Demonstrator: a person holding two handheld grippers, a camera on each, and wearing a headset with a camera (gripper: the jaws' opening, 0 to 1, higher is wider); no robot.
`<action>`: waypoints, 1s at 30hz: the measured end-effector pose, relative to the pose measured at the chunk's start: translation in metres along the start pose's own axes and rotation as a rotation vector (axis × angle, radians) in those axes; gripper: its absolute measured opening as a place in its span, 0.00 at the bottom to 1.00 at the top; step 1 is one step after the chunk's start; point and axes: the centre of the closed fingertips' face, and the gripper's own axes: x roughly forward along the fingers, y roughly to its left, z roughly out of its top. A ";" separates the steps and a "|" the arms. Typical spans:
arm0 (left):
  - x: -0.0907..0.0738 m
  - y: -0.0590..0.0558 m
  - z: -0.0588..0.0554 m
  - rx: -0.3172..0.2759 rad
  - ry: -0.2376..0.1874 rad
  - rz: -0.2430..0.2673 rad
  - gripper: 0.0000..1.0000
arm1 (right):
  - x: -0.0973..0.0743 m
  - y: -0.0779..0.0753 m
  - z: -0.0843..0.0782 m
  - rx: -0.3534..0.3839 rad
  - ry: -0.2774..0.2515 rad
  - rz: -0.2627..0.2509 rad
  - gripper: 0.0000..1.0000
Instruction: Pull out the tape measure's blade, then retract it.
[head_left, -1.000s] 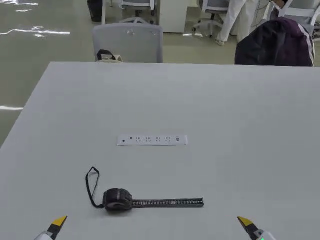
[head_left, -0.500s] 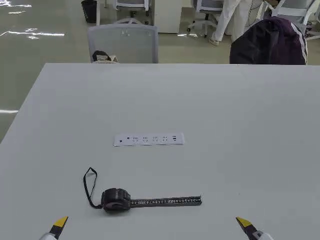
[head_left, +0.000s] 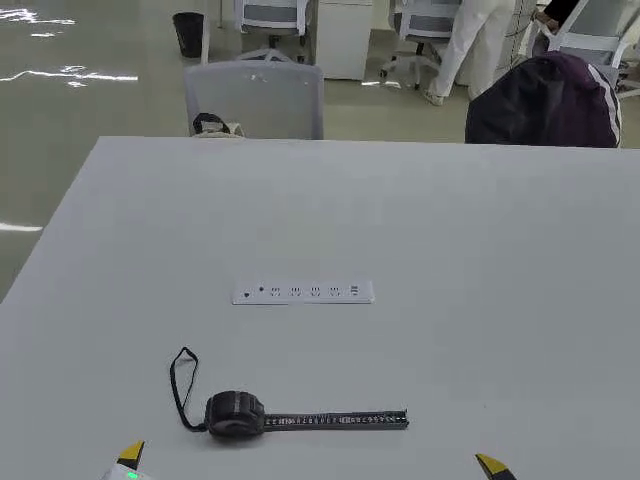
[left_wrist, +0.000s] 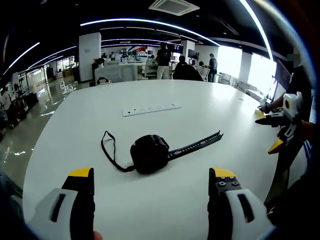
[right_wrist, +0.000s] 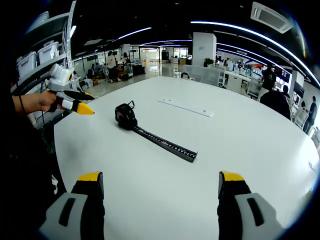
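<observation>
Nothing on the white surface (head_left: 500, 300) has moved in the last second; the whole scene has only slid a little lower in the head view, which I take for the person's head tipping and not for any shift of the things. The power strip (head_left: 303, 293) lies where it lay, out in the middle. Nearer the person the tape (head_left: 235, 412) rests in the same spot, its blade (head_left: 335, 420) run out flat to the right by the same length as before and its strap (head_left: 182, 385) looped off to the left. As I read it, the pull is done and the blade has been let go and left out; the retract has not begun, since the blade is no shorter. The left gripper (left_wrist: 151, 175) hangs low at the near edge with the tape straight ahead of it and a gap between; its jaws stand wide apart, holding nothing and touching nothing. The right gripper (right_wrist: 162, 177) hangs off to the other side, facing the blade's free end from a little way back, its jaws likewise wide apart and empty. Neither has come any closer to the tape than it was, so I'd guess one must go in to steady the tape while the blade is sent home
</observation>
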 end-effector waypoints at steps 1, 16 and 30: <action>0.002 0.000 -0.001 0.004 0.006 0.009 0.95 | 0.001 0.000 -0.001 -0.002 0.003 0.002 0.97; 0.036 -0.029 0.014 -0.055 -0.046 0.109 0.99 | 0.018 -0.006 -0.011 0.008 0.026 0.032 0.95; 0.078 -0.026 0.007 -0.127 -0.085 0.234 0.97 | 0.036 -0.018 -0.018 -0.027 0.026 0.081 0.84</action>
